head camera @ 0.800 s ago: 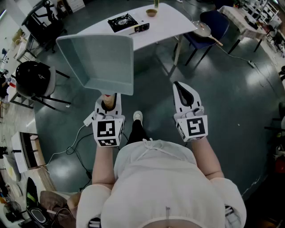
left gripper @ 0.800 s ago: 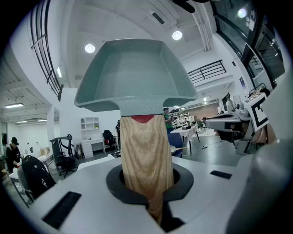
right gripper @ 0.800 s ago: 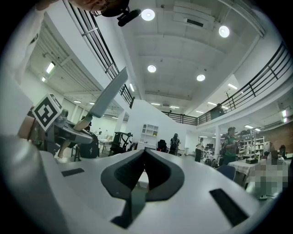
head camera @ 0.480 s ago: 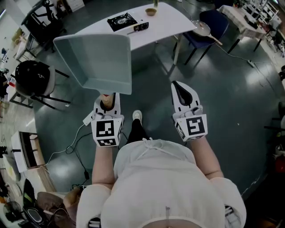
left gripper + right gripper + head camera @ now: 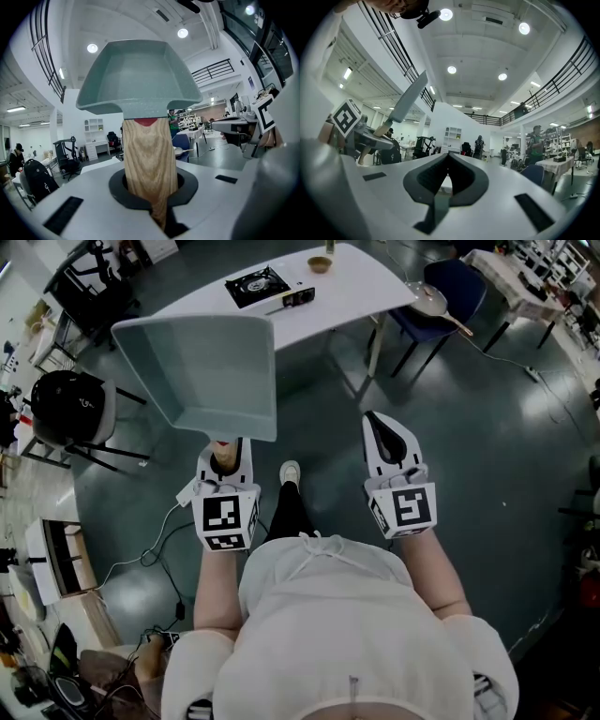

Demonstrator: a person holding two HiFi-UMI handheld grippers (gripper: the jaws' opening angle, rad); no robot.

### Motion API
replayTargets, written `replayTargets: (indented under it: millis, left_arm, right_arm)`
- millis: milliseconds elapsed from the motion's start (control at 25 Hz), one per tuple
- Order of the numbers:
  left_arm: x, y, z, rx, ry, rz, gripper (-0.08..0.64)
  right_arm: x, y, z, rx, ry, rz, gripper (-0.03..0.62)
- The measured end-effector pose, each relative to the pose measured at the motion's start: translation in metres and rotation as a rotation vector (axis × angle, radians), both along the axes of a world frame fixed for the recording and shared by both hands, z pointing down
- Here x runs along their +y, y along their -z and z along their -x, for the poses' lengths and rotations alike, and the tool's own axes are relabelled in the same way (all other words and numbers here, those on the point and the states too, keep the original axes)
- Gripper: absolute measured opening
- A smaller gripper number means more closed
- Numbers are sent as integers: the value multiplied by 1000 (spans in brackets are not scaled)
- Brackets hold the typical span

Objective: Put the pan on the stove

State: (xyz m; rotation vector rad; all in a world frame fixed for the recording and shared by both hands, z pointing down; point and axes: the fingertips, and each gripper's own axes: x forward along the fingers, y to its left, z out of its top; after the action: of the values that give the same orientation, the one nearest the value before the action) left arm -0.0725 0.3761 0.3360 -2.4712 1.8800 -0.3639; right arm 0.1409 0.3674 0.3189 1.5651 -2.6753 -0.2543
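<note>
Pan (image 5: 202, 371) raised, tilted, before the chest, wooden handle (image 5: 149, 159) clamped in left gripper (image 5: 223, 454) | right gripper (image 5: 382, 432) alongside, jaws together, empty | white worktop (image 5: 347, 292) carrying stove (image 5: 258, 285) well apart, across dark floor (image 5: 328, 418)

A square grey-green pan (image 5: 202, 371) is seen in the upper left of the frame, held by its wooden handle (image 5: 223, 458) in the closed left gripper (image 5: 225, 454). The right gripper (image 5: 380, 425) is seen at centre right, jaws together with nothing between them. A black stove (image 5: 258, 284) is set on the white table (image 5: 347, 287) at the top.
</note>
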Motion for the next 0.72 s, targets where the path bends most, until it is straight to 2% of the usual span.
replayTargets:
  millis: [280, 480, 720]
  left_arm:
    - [-81, -20, 17, -19, -5, 37, 37]
    - [-170, -20, 34, -2, -26, 49, 37]
    - [-286, -24, 77, -4, -30, 70, 37]
  right_arm:
    - [-75, -12, 19, 15, -3, 25, 5]
    - [-161, -8, 37, 47, -25, 33, 5]
    - [-274, -7, 75, 68, -51, 43, 6]
